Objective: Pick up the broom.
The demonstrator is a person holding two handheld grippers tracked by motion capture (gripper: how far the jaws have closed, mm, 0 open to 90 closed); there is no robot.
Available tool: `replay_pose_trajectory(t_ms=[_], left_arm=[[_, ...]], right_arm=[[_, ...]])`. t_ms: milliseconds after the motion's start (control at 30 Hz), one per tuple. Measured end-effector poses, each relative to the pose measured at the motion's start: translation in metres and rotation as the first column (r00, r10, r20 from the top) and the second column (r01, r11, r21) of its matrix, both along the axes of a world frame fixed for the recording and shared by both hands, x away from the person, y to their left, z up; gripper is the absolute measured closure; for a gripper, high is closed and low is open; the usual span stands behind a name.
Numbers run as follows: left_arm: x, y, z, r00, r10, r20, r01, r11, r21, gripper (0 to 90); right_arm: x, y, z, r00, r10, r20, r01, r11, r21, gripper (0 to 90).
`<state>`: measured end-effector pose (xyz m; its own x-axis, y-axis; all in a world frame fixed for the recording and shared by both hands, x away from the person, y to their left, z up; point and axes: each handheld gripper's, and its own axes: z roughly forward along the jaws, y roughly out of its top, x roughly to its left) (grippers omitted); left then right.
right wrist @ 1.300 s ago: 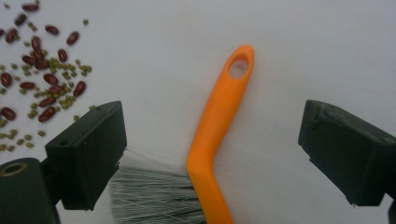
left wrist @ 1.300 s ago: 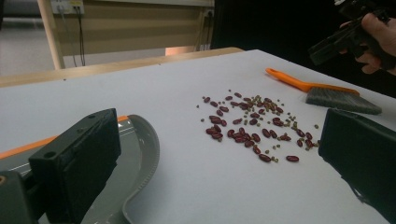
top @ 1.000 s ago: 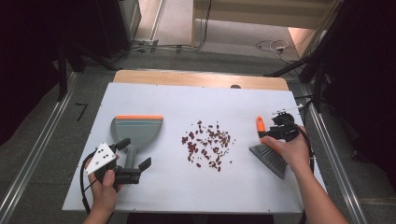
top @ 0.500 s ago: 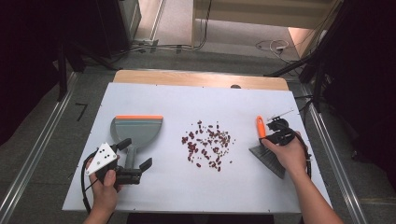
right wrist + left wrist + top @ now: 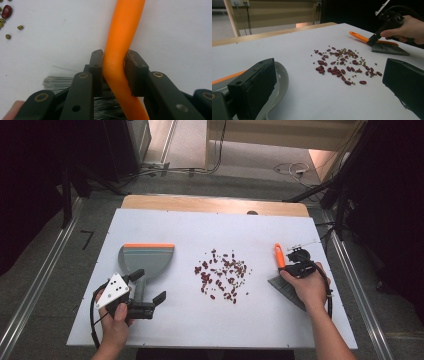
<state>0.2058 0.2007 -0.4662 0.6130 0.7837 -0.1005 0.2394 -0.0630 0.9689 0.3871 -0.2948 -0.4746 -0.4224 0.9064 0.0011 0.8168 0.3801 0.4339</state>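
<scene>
On the white worktop, left gripper spread wide, empty, jaws straddling the grey dustpan's handle. Mid-worktop, scattered red beans with small green ones. At right, right gripper clamped on the brush's orange handle, bristles down on the worktop.

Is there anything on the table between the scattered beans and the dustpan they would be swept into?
Nothing visible. Bare white table lies between the beans and the dustpan. The left claw, open, sits at the dustpan's handle, nearer the person than that stretch.
</scene>
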Motion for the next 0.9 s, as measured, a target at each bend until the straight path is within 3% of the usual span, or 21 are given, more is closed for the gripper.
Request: replay_pose_trajectory(t_ms=[133, 267, 300, 433, 567, 600, 633, 700, 767, 800, 867, 900], left_arm=[[0.001, 0.001, 0.000, 1.0000, -0.003, 0.000, 0.003, 1.0000, -0.003, 0.1], [0.001, 0.002, 0.001, 1.0000, 0.002, 0.002, -0.002, 1.0000, -0.010, 0.1], [0.001, 0.002, 0.001, 1.0000, 0.002, 0.003, -0.002, 0.9999, -0.011, 0.1], [-0.001, 0.001, 0.002, 1.0000, 0.003, 0.008, -0.002, 0.9999, -0.013, 0.1], [-0.002, -0.001, 0.004, 0.9999, -0.004, 0.016, 0.004, 0.9999, -0.010, 0.1], [-0.002, -0.001, 0.004, 0.9999, -0.004, 0.016, 0.004, 0.9999, -0.010, 0.1], [-0.003, -0.002, 0.004, 0.9997, -0.010, 0.022, 0.010, 0.9999, -0.006, 0.2], [-0.003, -0.003, 0.005, 0.9996, -0.014, 0.025, 0.014, 0.9999, -0.003, 0.1], [-0.004, -0.003, 0.006, 0.9995, -0.016, 0.028, 0.017, 0.9999, -0.003, 0.1], [-0.004, -0.004, 0.006, 0.9993, -0.019, 0.031, 0.019, 0.9998, -0.003, 0.1], [-0.005, -0.004, 0.007, 0.9993, -0.021, 0.032, 0.021, 0.9998, -0.004, 0.1], [-0.005, -0.004, 0.007, 0.9993, -0.021, 0.032, 0.021, 0.9998, -0.004, 0.1]], right_arm=[[-0.012, -0.006, 0.003, 0.9948, -0.005, 0.102, 0.000, 0.9988, 0.048, 67.7], [-0.026, -0.019, 0.009, 0.9794, -0.043, 0.197, 0.013, 0.9881, 0.153, 67.9], [-0.030, -0.021, 0.009, 0.9732, -0.033, 0.228, -0.007, 0.9850, 0.172, 67.9], [-0.049, -0.029, 0.012, 0.9363, -0.057, 0.347, -0.019, 0.9772, 0.211, 68.0], [-0.063, -0.041, 0.017, 0.8949, -0.098, 0.435, -0.044, 0.9514, 0.305, 68.3], [-0.063, -0.041, 0.017, 0.8949, -0.098, 0.435, -0.044, 0.9514, 0.305, 68.3], [-0.069, -0.045, 0.020, 0.8729, -0.127, 0.471, -0.043, 0.9419, 0.333, 68.4], [-0.075, -0.048, 0.024, 0.8525, -0.136, 0.505, -0.070, 0.9275, 0.367, 68.7], [-0.078, -0.049, 0.026, 0.8402, -0.136, 0.525, -0.091, 0.9183, 0.385, 68.7], [-0.080, -0.049, 0.028, 0.8296, -0.143, 0.540, -0.097, 0.9152, 0.391, 68.8], [-0.082, -0.048, 0.030, 0.8217, -0.141, 0.552, -0.121, 0.9040, 0.410, 68.8], [-0.084, -0.047, 0.031, 0.8131, -0.147, 0.563, -0.125, 0.9006, 0.416, 68.8]])
